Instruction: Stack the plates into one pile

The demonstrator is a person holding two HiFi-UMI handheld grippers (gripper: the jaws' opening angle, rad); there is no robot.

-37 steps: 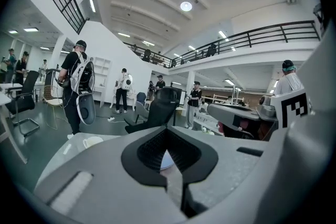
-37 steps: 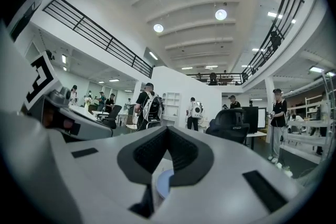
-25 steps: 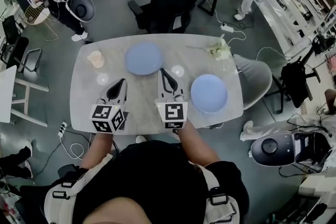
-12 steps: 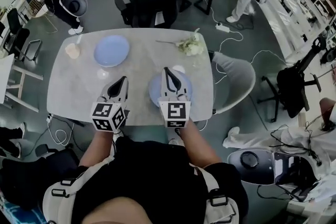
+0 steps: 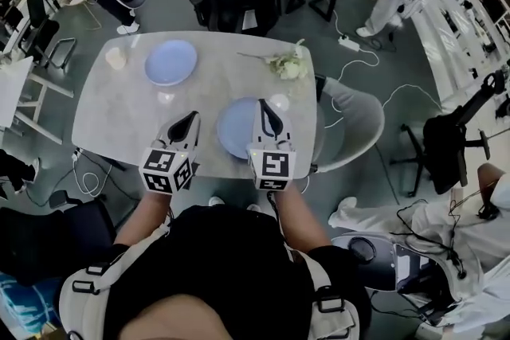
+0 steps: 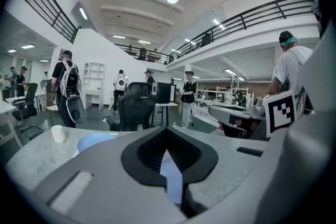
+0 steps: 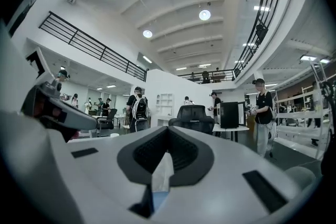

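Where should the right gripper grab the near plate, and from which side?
Probably pinch the near plate by its rim, right edge, coming low from that side. It lies flat on the table, so only the rim offers a bite. The right gripper is shut; open first.

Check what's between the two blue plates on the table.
Only bare tabletop separates the far plate from the near plate; the head view shows it.

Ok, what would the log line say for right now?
plates: two, unstacked | near plate: front middle | far plate: back left, by cup | left gripper: shut, left of near plate | right gripper: shut, over near plate's right rim
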